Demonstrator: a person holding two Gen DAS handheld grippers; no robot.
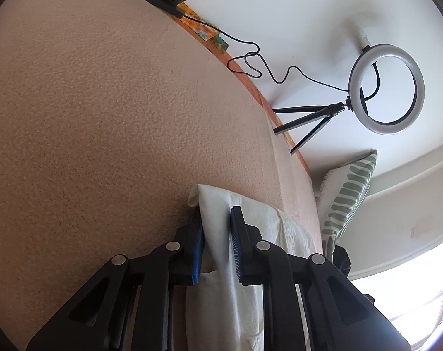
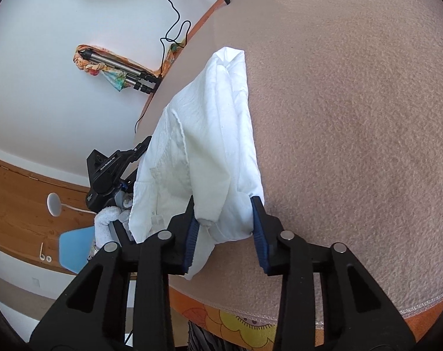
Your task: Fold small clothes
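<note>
White cloth in left hand-held gripper [image 1: 216, 234], pads narrowed on a fold | right hand-held gripper [image 2: 226, 228] holds bunched white garment [image 2: 204, 146], which trails toward 11 o'clock over the beige blanket [image 2: 353, 117] | ring light [image 1: 386, 89] at 2 o'clock in the left view

Take the blanket [image 2: 353, 117] as your landmark. The garment [image 2: 204, 146] hangs in front of it, near its edge. Your right gripper [image 2: 226, 228] has cloth between its fingers at one end of the garment; your left gripper [image 1: 217, 234] has cloth between its fingers at another part. Beyond the blanket's edge stands the ring light [image 1: 386, 89] on its tripod, whose feet meet that edge. A cable [image 1: 250, 64] trails from it along the edge. A pillow [image 1: 347, 193] sits just past the blanket's corner.
</note>
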